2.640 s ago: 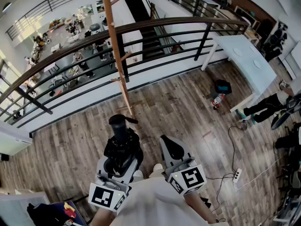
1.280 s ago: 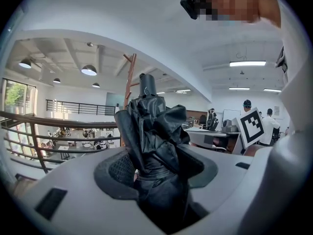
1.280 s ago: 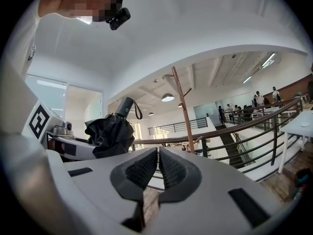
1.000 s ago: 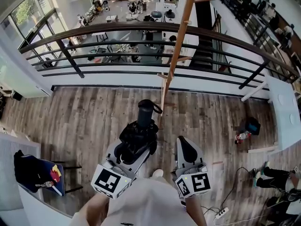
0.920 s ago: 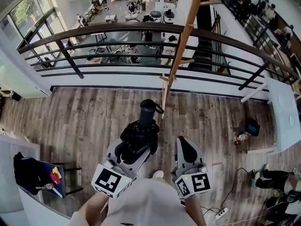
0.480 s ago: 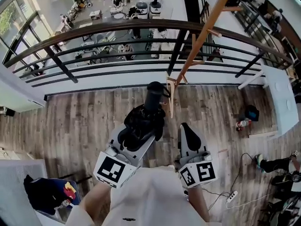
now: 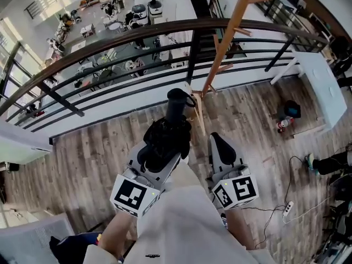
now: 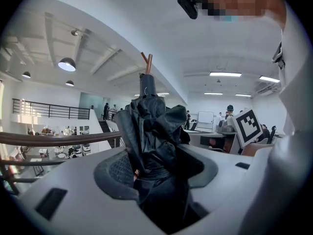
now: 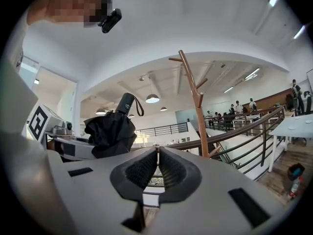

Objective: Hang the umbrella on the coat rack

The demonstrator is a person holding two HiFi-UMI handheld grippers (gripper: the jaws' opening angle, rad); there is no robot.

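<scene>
A black folded umbrella (image 7: 164, 139) stands upright in my left gripper (image 7: 157, 157), whose jaws are shut on its bunched fabric. Its handle (image 7: 176, 99) with a wrist strap points up, just left of the wooden coat rack (image 7: 226, 37). In the left gripper view the umbrella (image 8: 154, 131) fills the jaws of the left gripper (image 8: 156, 177), and the coat rack's top (image 8: 148, 62) pokes out behind it. My right gripper (image 7: 219, 146) is shut on nothing. In the right gripper view, past the right gripper (image 9: 158, 155), the umbrella (image 9: 108, 130) is at left and the coat rack (image 9: 196, 99) with its pegs rises at centre right.
A dark curved railing (image 7: 110, 40) runs behind the rack, with a lower floor beyond. A white table (image 7: 324, 87) stands at right, with a dark bag (image 7: 290, 110) below it. A power strip (image 7: 287, 210) and cables lie on the wood floor, near a person's leg (image 7: 329, 161).
Both grippers and the umbrella have come closer to the coat rack. The umbrella's handle now sits right beside the rack's lower pole. The hold on the umbrella is unchanged.
</scene>
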